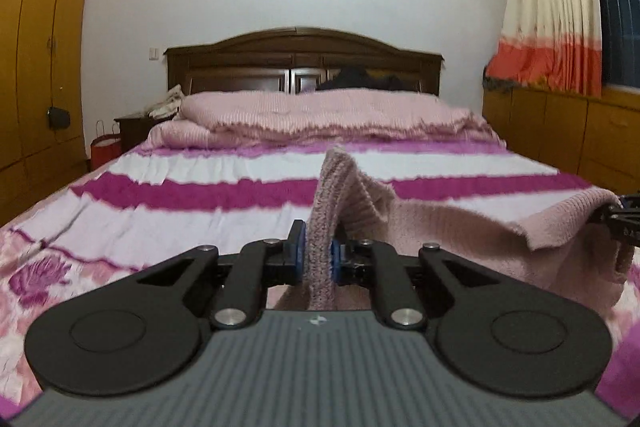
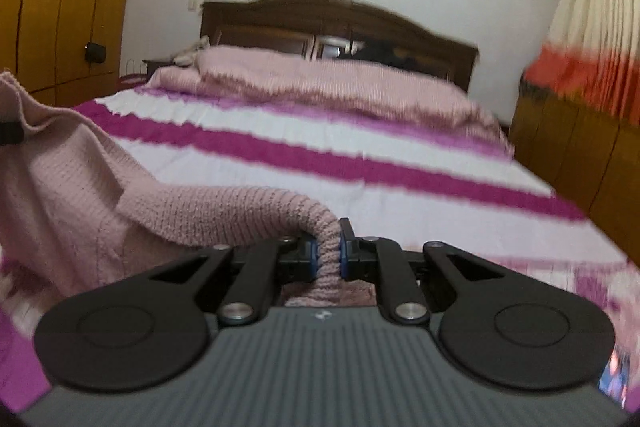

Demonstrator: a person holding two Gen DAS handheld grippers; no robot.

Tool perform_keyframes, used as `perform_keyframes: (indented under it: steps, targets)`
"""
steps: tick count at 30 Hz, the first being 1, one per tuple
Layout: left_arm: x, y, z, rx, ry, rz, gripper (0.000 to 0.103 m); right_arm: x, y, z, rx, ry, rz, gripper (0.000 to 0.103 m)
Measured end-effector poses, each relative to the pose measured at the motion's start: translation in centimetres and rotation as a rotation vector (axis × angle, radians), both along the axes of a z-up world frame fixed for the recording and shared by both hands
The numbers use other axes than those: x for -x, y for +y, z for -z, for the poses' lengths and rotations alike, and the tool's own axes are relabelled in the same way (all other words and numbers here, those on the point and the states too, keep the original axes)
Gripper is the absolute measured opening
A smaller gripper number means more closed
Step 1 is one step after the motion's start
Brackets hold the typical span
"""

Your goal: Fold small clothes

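Note:
A pale pink knit garment [image 1: 460, 227] hangs stretched between my two grippers above the bed. My left gripper [image 1: 318, 251] is shut on one ribbed edge of it, which sticks up between the blue pads. The knit runs right to my right gripper [image 1: 624, 215], seen at the frame's edge. In the right wrist view my right gripper [image 2: 328, 251] is shut on another ribbed edge of the garment [image 2: 120, 211], which sags to the left toward the left gripper [image 2: 10, 133]. The garment's lower part drapes down toward the bedspread.
The bed [image 1: 200, 183] has a white and magenta striped spread, with a folded pink blanket [image 1: 320, 115] near the dark headboard [image 1: 304, 63]. Wooden wardrobes [image 1: 36, 67] stand on the left, a low cabinet and curtain [image 1: 552, 27] on the right.

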State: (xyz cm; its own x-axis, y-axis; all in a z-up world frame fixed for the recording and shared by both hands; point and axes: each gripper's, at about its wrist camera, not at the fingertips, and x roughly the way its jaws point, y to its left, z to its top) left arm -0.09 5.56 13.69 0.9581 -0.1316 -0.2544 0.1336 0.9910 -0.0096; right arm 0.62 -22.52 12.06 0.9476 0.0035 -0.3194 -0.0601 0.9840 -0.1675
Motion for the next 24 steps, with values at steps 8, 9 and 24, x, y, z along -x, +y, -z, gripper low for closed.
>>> perform_keyframes:
  steps: [8, 9, 24]
  targets:
    - [-8.8, 0.1, -0.6, -0.027, -0.080, -0.103, 0.009, -8.7, 1.8, -1.1, 0.101, -0.098, 0.026, 0.013]
    - [-10.5, 0.2, 0.1, -0.033, -0.042, -0.104, 0.009, -10.3, 1.9, -0.3, 0.093, -0.070, 0.034, 0.013]
    - [-21.3, 1.5, 10.2, -0.105, 0.324, -0.121, 0.009, -18.0, 0.1, 7.1, 0.048, 0.313, 0.052, 0.056]
